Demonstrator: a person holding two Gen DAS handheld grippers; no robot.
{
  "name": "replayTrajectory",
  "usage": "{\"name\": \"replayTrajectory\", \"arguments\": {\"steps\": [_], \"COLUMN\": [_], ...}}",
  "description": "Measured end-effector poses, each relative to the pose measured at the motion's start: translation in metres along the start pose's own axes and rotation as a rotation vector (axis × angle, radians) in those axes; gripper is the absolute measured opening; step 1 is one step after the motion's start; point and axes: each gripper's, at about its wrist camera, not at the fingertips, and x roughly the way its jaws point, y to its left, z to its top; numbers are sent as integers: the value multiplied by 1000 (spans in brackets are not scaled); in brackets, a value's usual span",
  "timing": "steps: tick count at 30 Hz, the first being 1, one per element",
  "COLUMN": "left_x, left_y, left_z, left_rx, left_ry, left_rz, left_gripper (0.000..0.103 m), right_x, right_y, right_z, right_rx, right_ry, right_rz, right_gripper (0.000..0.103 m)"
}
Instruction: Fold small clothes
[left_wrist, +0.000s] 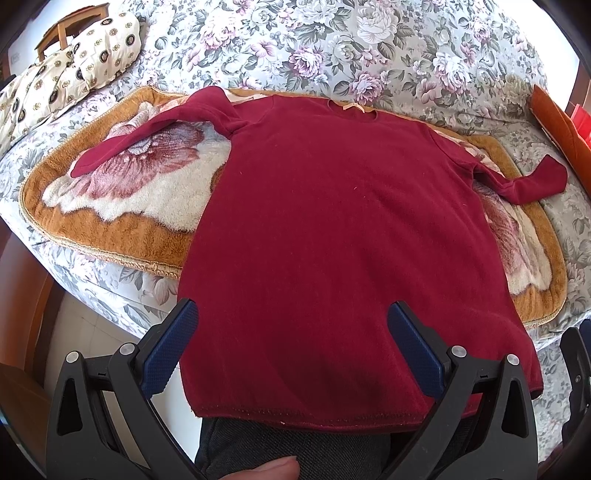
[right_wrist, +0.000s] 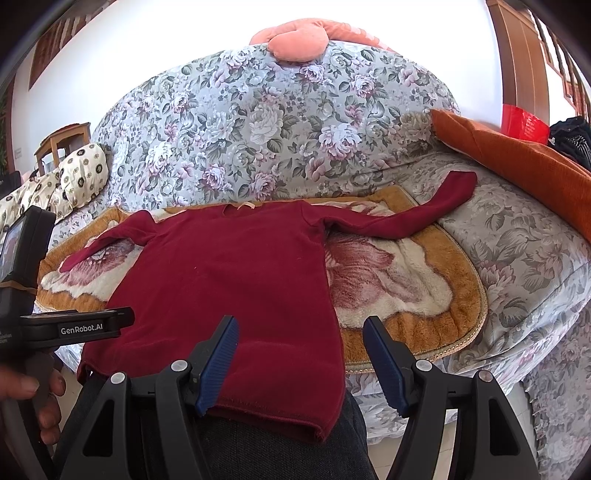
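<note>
We see the red long-sleeve top (left_wrist: 332, 229) flat on the plush mat (left_wrist: 122, 221), hem probably overhanging near. Left gripper (left_wrist: 291, 350) and right gripper (right_wrist: 301, 363) gape wide, empty; a grab could drag it off.

Bright even daylight, wall (right_wrist: 129, 48) blown white toward 12 o'clock, soft shadows, strong fisheye bending with dark vignette at rim, focus sharp.

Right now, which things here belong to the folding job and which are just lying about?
Job: dark red long-sleeved knit top; open left tool; open right tool.

Lying about: brown-edged fleece rose mat; orange cushion; cream patterned pillow; pink plush cushion.
</note>
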Motion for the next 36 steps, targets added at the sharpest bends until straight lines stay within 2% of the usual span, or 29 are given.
{"name": "replayTrajectory", "arguments": {"steps": [36], "left_x": [1], "left_y": [1], "left_z": [1], "left_rx": [0], "left_ry": [9], "left_rz": [1], "left_gripper": [103], "right_x": [1], "right_y": [3], "right_z": [-3], "right_rx": [1], "right_ry": [12], "right_rz": [5], "right_gripper": [67]}}
